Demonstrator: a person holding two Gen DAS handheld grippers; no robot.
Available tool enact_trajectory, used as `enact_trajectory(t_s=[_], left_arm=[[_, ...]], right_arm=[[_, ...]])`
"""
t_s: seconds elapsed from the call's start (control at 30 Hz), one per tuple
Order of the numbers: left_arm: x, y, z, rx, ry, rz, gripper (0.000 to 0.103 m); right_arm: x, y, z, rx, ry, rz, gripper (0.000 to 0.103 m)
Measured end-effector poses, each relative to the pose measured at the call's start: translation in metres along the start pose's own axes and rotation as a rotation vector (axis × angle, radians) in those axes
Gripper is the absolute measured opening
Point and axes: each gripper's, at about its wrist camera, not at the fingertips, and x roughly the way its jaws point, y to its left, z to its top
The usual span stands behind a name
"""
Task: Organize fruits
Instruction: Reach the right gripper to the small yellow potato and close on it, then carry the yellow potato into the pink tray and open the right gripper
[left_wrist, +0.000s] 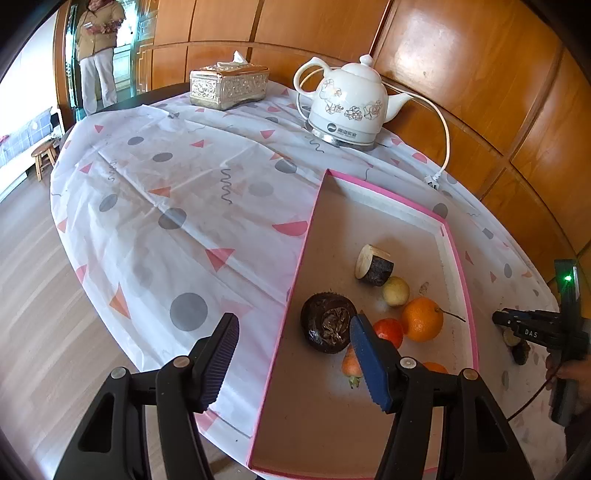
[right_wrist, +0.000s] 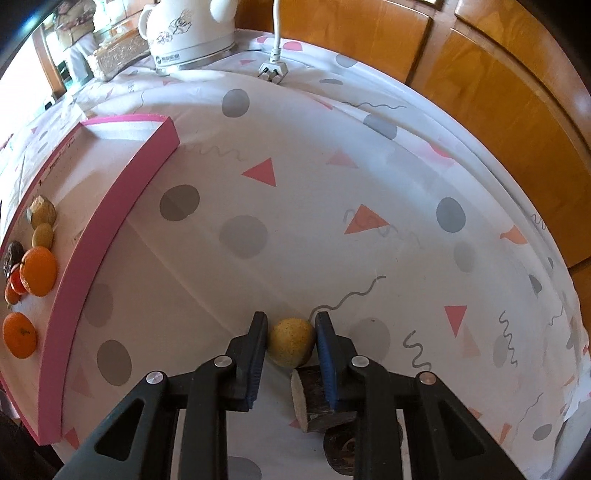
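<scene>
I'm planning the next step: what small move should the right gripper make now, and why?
Probably lift the yellow fruit straight up. The right gripper has its fingers against both sides, it still sits on the tablecloth, and the pink tray with the other fruits lies to the left.

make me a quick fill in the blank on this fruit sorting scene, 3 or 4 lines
1. The right tongs straddle a small round ____ fruit lying on the tablecloth.
2. The sorted fruit lies in a shallow tray with a ____ rim.
3. Nothing sits between the left tongs, so they are ____.
4. At the far edge of the table stands a white ____ beside a tissue box.

Missing words: yellow; pink; open; kettle
</scene>
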Motion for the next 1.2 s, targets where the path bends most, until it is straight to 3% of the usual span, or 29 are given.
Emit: enact_trajectory(t_s=[0.3, 0.6, 0.87, 1.2], left_arm=[[-0.012, 0.005, -0.002, -0.019, -0.025, 0.009, 0.068], [-0.019, 0.010, -0.005, -0.032, -0.037, 0.000, 0.070], [-0.023, 0.015, -0.007, -0.048, -0.043, -0.008, 0.070], [-0.022, 0.022, -0.009, -0.078, -0.037, -0.014, 0.071]], right_arm=[[-0.036, 0.004, -0.002, 0.065, -0.125, 0.016, 0.026], [-0.076, 0.069, 0.003, 0.013, -0.223, 0.165, 0.026], [-0.074, 0.126, 0.002, -0.054, -0.208, 0.275, 0.026], [-0.060, 0.159, 0.001, -0.068, -0.164, 0.309, 0.028]])
